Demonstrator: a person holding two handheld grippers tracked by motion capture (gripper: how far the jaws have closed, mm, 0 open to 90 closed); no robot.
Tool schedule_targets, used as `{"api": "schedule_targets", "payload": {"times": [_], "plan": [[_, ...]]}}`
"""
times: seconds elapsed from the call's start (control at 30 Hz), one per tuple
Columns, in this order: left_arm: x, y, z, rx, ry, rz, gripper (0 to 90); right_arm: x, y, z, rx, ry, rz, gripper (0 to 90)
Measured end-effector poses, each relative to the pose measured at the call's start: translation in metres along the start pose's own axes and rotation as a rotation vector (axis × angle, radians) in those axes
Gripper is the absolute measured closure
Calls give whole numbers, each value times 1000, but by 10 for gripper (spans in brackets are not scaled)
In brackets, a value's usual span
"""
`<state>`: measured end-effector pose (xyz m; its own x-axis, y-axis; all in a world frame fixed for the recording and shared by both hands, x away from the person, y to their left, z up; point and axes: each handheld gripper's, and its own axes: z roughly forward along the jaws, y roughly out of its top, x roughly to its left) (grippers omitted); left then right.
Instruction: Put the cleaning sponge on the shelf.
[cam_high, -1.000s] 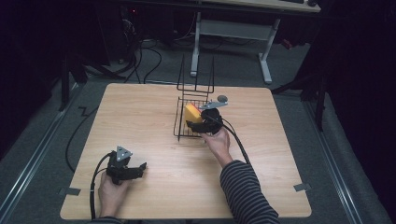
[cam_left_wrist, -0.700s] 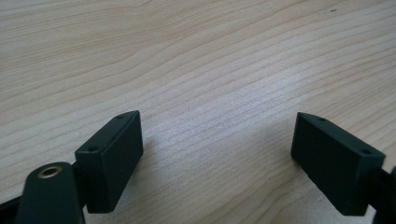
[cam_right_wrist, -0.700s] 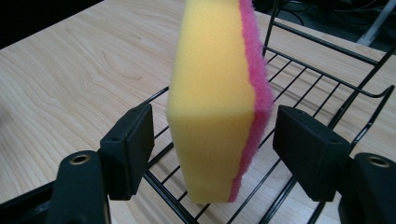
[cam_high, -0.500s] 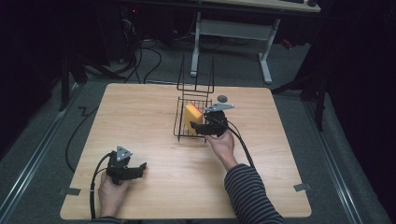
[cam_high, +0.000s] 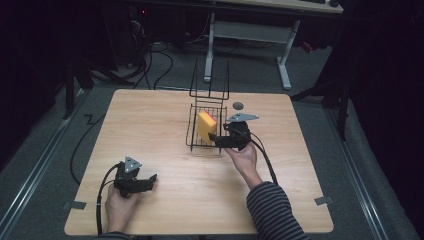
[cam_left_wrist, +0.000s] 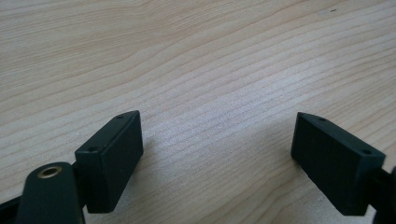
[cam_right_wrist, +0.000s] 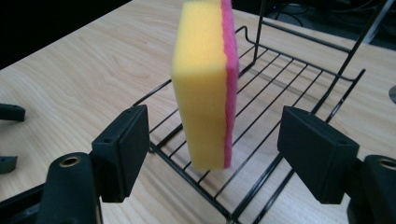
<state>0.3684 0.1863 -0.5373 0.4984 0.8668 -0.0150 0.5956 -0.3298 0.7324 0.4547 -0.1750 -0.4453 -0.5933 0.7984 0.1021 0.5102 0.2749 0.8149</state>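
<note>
A yellow sponge (cam_high: 205, 127) with a pink scouring side (cam_right_wrist: 228, 79) stands on edge inside a black wire rack (cam_high: 192, 136) at the table's middle. My right gripper (cam_high: 215, 138) sits at the rack's right side and points at the sponge (cam_right_wrist: 201, 84). Its jaws have just been opening; they stand wide on either side of the sponge's near edge without touching it, so my right gripper (cam_right_wrist: 212, 120) is open. My left gripper (cam_high: 151, 180) rests near the front left of the wooden table (cam_left_wrist: 196, 56). In its own view my left gripper (cam_left_wrist: 217, 133) is open over bare wood.
The rack's tall wire back (cam_high: 210, 82) rises at its far side. A small dark round object (cam_high: 238, 105) lies on the table beyond my right gripper. Cables trail from both grippers toward the front edge. A desk frame (cam_high: 282, 55) stands behind the table.
My right gripper has let go of the sponge and drawn back a little to the right. The sponge stays upright in the rack. My left gripper has not moved.
</note>
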Motion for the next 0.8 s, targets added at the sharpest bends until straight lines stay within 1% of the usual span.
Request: {"api": "schedule_targets", "payload": {"times": [0.1, 0.17, 0.23, 0.3, 0.4, 0.47, 0.57, 0.6, 0.7, 0.77, 0.8], "plan": [[0, 0, 0, 0, 0, 0, 173, 1, -1, -8, -16, -1, -11, 261], [0, 0, 0, 0, 0, 0, 173, 0, -4, -14, -29, -5, -2, 265], [0, 0, 0, 0, 0, 0, 173, -2, -7, -18, -37, -10, -6, 265], [0, 0, 0, 0, 0, 0, 173, -5, -9, -23, -30, -17, -11, 264], [0, 0, 0, 0, 1, 1, 173, -7, -11, -34, -47, -18, -12, 266], [0, 0, 0, 0, 1, 0, 173, -7, -13, -41, -73, -20, -13, 279], [0, 0, 0, 0, 1, -1, 173, -10, -18, -50, -77, -22, -15, 279], [0, 0, 0, 0, 1, 0, 173, -11, -19, -53, -72, -21, -11, 278], [0, 0, 0, 0, 1, -1, 173, -15, -24, -63, -101, -25, 5, 288], [0, 0, 0, 0, 1, -1, 173, -17, -29, -68, -110, -26, 17, 291], [0, 0, 0, 0, 1, 0, 173, -18, -30, -71, -103, -25, 19, 290]]}}
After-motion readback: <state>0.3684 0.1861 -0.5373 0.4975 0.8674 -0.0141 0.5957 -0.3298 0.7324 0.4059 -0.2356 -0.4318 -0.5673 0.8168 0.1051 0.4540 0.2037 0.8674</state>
